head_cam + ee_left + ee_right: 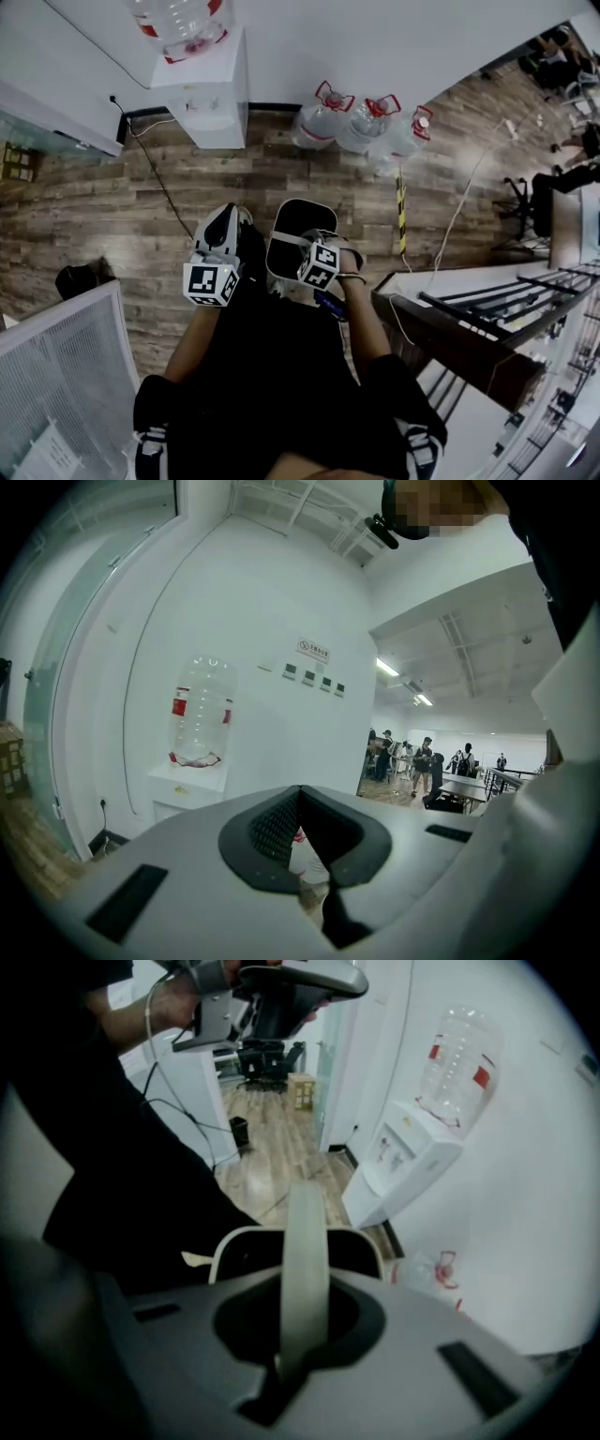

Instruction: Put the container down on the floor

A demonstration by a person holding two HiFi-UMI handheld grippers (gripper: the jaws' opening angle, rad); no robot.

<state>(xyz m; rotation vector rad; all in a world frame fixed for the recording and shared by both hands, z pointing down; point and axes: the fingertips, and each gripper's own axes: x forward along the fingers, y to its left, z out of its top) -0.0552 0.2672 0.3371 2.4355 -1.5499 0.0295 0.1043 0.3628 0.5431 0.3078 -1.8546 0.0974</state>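
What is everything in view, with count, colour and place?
container: one, black with pale rim, hanging from the right tool
water dispenser: one, white, against the wall
dispenser bottle: one, clear with red label, atop the water dispenser
spare bottles: three, clear with red handles, on the floor by the wall
striped strip: one, yellow and black, on the floor
left tool: one, white, shut, empty
right tool: one, white, shut on the container's handle

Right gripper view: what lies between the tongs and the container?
Only the pale handle, pinched by the right gripper, leading to the container; that view shows it.
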